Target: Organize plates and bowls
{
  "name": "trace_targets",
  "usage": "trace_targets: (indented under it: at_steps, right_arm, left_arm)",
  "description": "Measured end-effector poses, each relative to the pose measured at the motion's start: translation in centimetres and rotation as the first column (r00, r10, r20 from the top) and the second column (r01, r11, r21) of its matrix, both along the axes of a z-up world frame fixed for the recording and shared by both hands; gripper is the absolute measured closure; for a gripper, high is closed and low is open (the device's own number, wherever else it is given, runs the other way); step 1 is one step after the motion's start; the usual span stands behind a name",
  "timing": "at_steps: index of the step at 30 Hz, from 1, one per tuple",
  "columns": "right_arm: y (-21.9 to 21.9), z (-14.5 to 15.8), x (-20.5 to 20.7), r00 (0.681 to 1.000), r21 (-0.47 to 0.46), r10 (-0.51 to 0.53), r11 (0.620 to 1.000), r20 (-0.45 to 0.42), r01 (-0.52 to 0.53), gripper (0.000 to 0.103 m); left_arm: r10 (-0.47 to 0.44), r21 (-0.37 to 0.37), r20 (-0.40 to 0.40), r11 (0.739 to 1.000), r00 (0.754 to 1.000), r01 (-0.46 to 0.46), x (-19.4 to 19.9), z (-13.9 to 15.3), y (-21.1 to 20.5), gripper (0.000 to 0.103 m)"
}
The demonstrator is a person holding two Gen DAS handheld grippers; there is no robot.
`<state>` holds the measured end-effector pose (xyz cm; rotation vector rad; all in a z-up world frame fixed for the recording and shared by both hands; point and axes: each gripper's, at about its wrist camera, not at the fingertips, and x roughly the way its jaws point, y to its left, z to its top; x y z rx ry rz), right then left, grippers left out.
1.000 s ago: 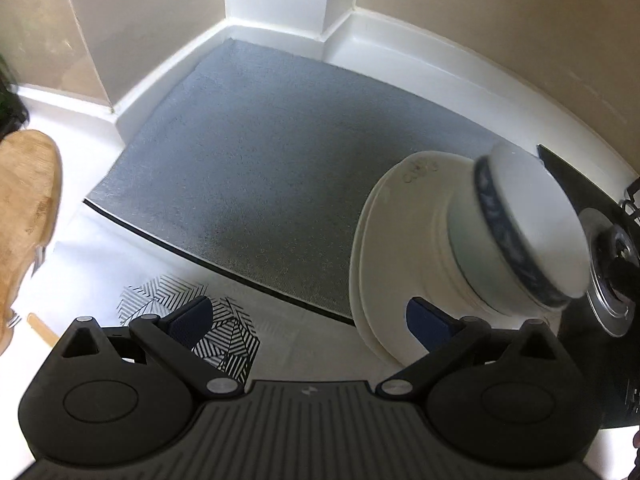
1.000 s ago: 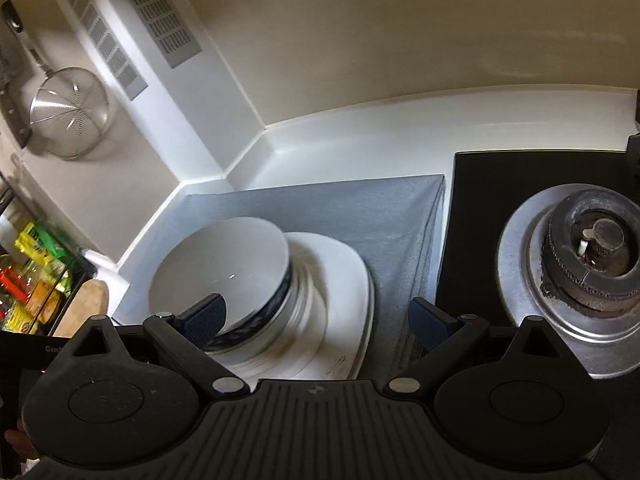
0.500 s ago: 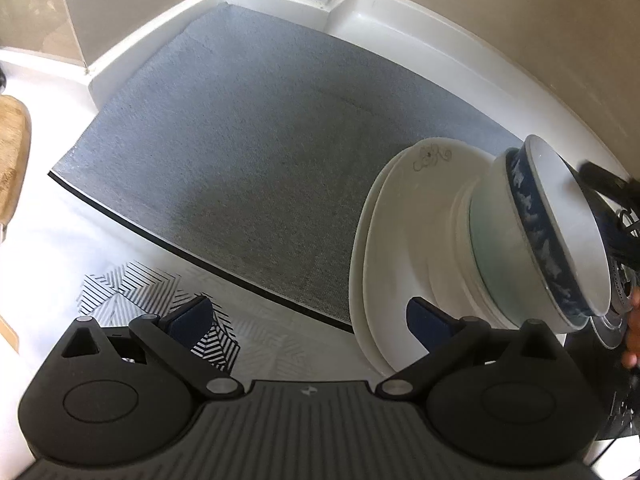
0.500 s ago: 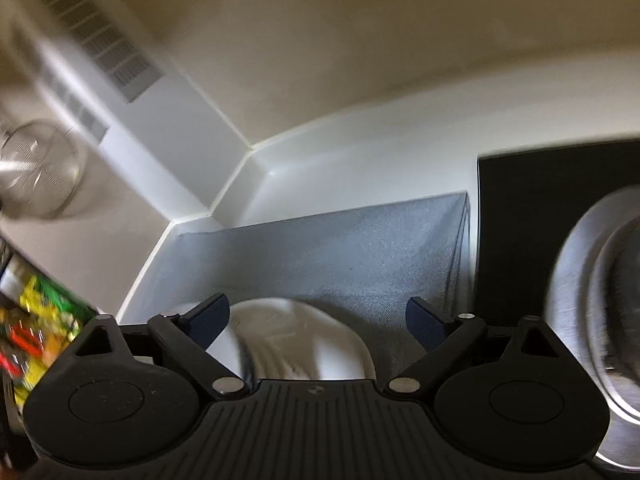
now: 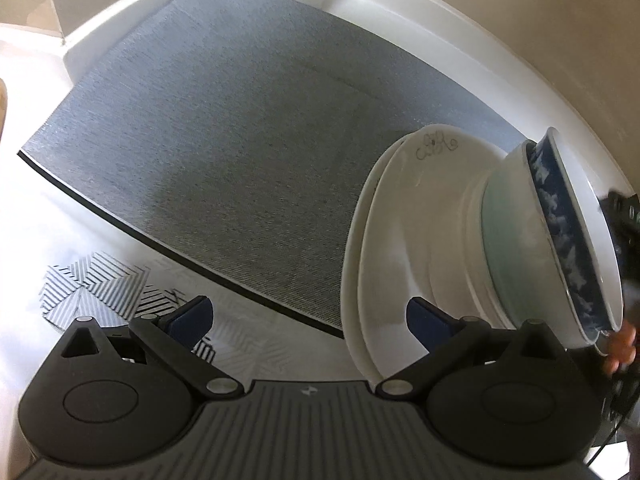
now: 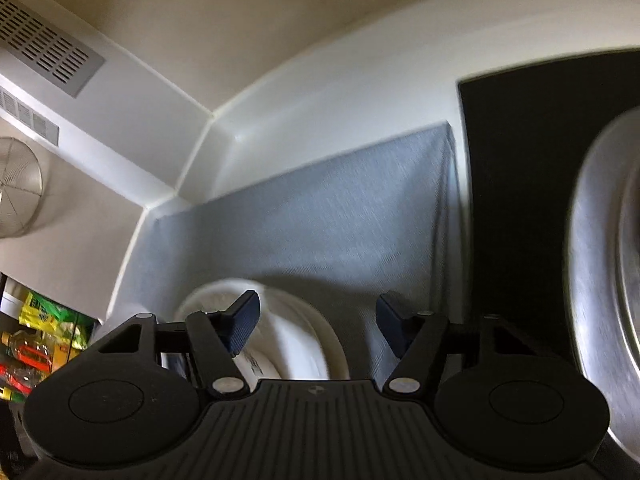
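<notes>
right gripper [image 6: 316,322] closing, lower vs before

Right-wrist view is smearing throughout — the plates [image 6: 296,336] are sitting half hidden behind the hand-held gripper body; the burner ring [image 6: 600,280] is running off the right edge.

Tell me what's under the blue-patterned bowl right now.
The blue-patterned bowl sits in a pale green bowl, atop stacked white plates on the grey mat. Plate count is unclear.

The black two-finger right gripper [image 6: 314,322], jaws closing on nothing, hangs over stacked white plates [image 6: 298,336] at six o'clock on a grey mat [image 6: 320,220].
</notes>
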<state>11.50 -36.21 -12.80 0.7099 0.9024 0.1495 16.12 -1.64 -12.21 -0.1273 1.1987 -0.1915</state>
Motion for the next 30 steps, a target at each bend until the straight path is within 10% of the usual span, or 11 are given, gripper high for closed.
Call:
trace_targets:
  at_steps: [14, 25, 30]
  right_arm:
    - [-0.6, -1.2, -3.0, 0.998, 0.126, -0.027, 0.991, -0.064, 0.035, 0.043]
    - [0.7, -0.6, -3.1, 0.998, 0.011, 0.001, 1.000, -0.058, 0.000, 0.052]
    - [1.3, -0.4, -2.9, 0.998, -0.002, 0.026, 1.000, -0.063, -0.026, 0.053]
  left_arm:
    - [0.000, -0.025, 0.029, 1.000, 1.000, 0.001, 1.1, -1.5, 0.3, 0.000]
    - [-0.032, -0.040, 0.045, 0.999, 0.998, 0.033, 1.2, -1.5, 0.3, 0.002]
    - [-0.048, -0.140, 0.027, 0.989, 0.998, 0.052, 1.6, -0.9, 0.6, 0.039]
